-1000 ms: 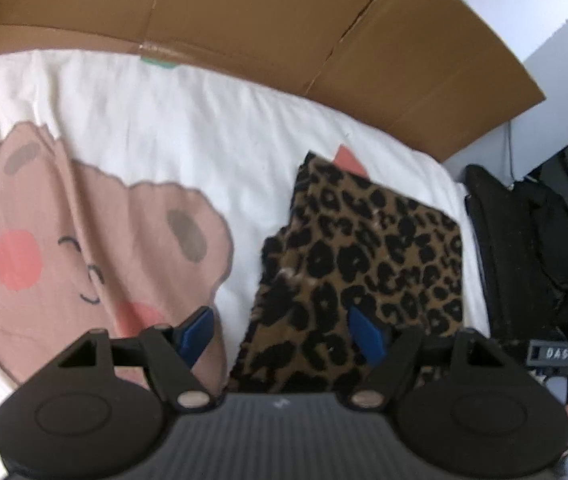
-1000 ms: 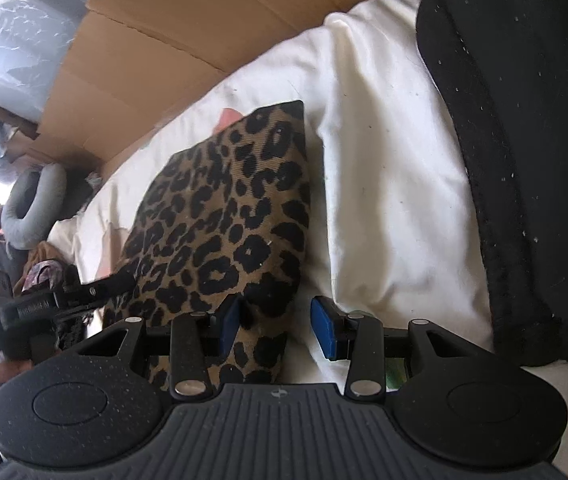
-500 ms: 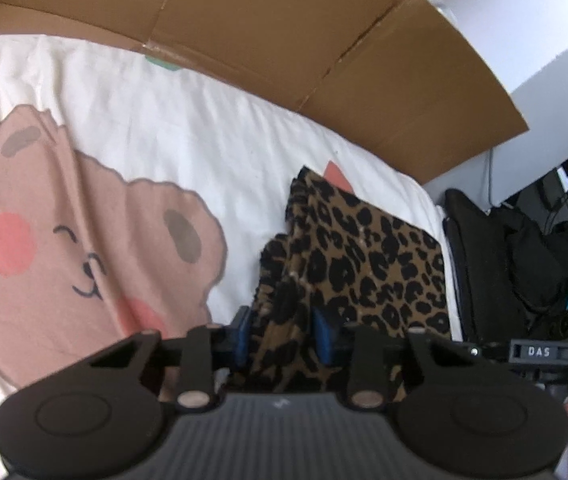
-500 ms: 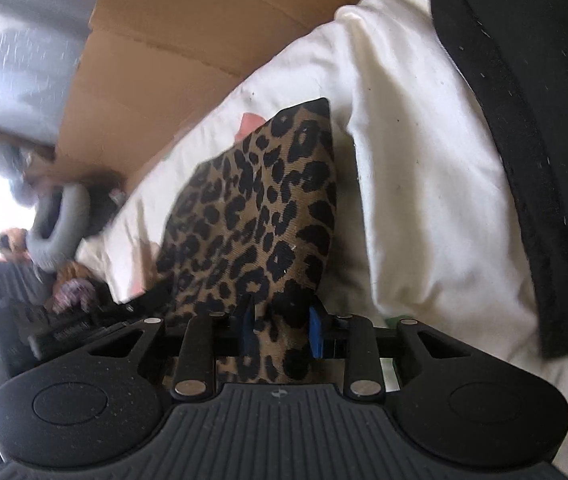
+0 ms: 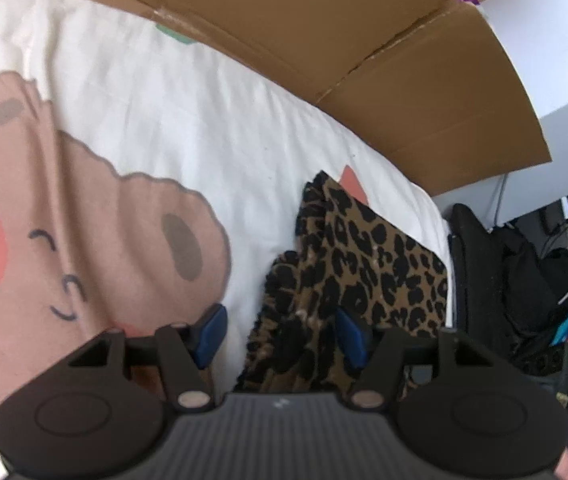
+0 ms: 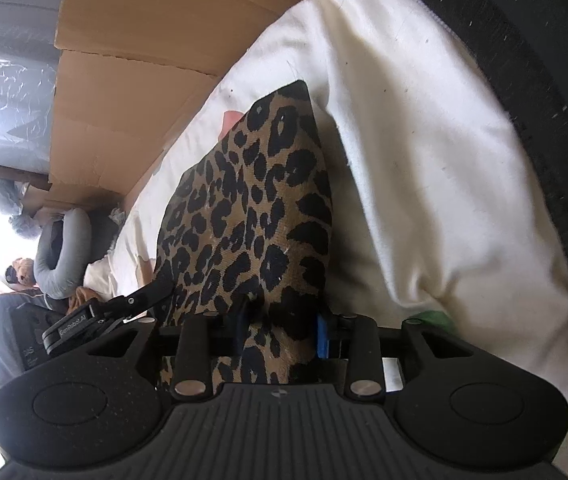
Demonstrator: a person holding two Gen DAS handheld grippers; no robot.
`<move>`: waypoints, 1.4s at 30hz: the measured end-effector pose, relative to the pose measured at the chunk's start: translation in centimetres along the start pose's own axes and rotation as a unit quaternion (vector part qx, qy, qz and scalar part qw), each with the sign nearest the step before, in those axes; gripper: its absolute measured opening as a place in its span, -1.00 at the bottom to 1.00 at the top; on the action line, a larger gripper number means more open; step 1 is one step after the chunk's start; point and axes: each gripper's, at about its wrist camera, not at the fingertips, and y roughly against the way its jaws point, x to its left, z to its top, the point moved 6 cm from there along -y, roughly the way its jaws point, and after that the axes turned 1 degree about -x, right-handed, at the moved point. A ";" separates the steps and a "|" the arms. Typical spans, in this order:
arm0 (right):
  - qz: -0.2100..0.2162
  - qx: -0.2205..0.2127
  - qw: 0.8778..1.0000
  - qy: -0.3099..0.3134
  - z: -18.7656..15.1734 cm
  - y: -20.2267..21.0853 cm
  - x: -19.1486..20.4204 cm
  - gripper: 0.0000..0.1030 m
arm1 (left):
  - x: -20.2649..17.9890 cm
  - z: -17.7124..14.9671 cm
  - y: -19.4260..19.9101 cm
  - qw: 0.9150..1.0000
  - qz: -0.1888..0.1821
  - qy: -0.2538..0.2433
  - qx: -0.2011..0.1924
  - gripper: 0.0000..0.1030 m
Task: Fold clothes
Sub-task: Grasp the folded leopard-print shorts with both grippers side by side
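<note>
Under both tongs, white sheet point(image 5: 203, 112), spread flat, with a big pink bear face printed on it. Along its far edge, brown cardboard point(image 5: 324, 20), leaning up. Just beside the right edge of the sheet, black fabric point(image 6: 524, 80), speckled with lint. On the sheet near that right edge, leopard-print garment point(image 5: 372, 256), folded to a narrow shape, to the right of the bear face and apart from it. At the near end of the garment, left gripper point(image 5: 279, 332): jaws standing apart, just opened wider, ruffled cloth edge between them, left pad over bare sheet, no pressing on the cloth. At the near right corner, right gripper point(image 6: 279, 328): clamped on a fold of the cloth, which fills the gap between both pads, jaws just eased a little wider.
</note>
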 end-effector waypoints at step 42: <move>-0.016 -0.003 0.999 0.047 -0.2 -0.2 3.1 -0.83 | -3.2 1.5 -0.4 0.999 -0.032 -0.026 0.002 -0.48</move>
